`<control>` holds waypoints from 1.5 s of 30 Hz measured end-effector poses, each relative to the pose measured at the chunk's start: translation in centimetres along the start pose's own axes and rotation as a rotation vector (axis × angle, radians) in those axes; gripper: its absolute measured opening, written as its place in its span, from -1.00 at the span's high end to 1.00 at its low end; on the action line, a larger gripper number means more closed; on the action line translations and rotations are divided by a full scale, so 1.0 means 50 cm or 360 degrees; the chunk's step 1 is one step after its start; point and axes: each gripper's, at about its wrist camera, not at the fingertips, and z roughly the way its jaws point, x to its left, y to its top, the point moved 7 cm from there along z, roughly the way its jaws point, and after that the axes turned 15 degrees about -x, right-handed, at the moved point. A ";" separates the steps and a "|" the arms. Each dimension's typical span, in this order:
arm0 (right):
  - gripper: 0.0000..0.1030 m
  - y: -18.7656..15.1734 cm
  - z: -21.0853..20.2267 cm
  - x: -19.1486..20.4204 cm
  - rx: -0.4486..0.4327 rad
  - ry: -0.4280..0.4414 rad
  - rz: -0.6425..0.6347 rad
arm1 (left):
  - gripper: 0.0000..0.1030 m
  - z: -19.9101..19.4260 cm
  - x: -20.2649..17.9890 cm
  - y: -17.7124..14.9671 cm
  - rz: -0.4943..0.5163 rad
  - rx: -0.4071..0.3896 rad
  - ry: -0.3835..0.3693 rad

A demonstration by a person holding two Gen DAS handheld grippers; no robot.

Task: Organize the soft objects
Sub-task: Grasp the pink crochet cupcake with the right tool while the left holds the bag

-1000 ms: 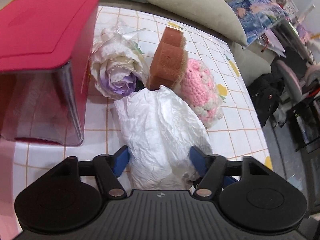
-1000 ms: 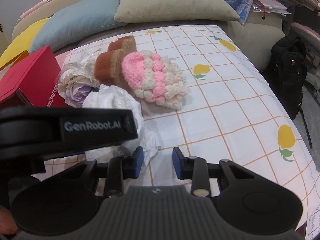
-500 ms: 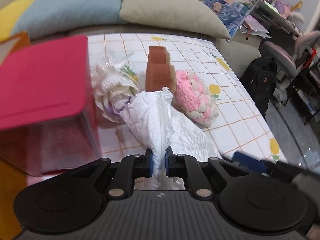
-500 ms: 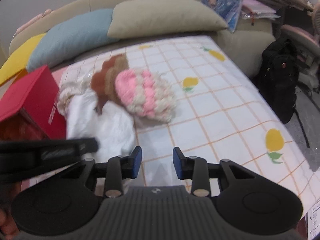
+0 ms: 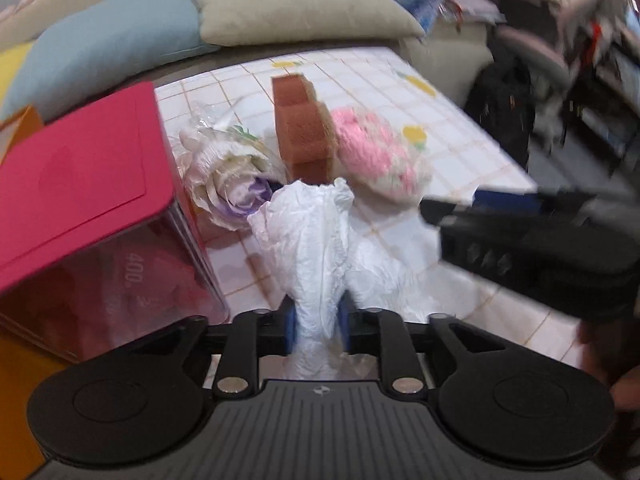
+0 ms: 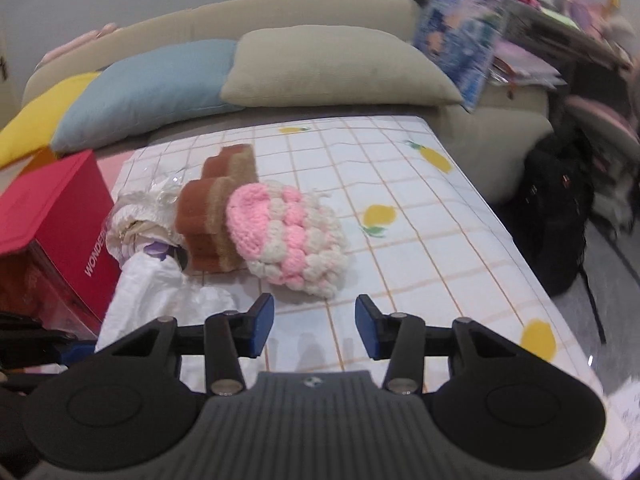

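My left gripper [image 5: 316, 330] is shut on a crumpled white cloth [image 5: 316, 240], which stands up from the jaws above the table. The cloth also shows in the right wrist view [image 6: 148, 296]. Beyond it lie a brown sponge [image 5: 302, 132], a pink and white crocheted piece [image 5: 376, 156] and a white and purple fabric flower [image 5: 228, 176]. My right gripper [image 6: 314, 330] is open and empty, hovering just in front of the crocheted piece [image 6: 288, 240] and the sponge [image 6: 212, 220]. The right gripper also shows blurred in the left wrist view [image 5: 520, 236].
A red-lidded clear box [image 5: 76, 200] stands at the left, close to the flower. The table has a white checked cloth with yellow fruit prints [image 6: 420, 240]. Blue and beige cushions [image 6: 320, 68] line the sofa behind. A black backpack [image 6: 560, 224] sits on the floor at right.
My left gripper has stayed shut on the white cloth and lifted it nearer the box. My right gripper has opened wider and moved toward the crocheted piece.
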 end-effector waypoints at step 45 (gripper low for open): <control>-0.32 0.011 0.061 0.022 -0.0116 0.0178 -0.0216 | 0.62 0.023 -0.005 0.032 0.0007 0.0040 0.0158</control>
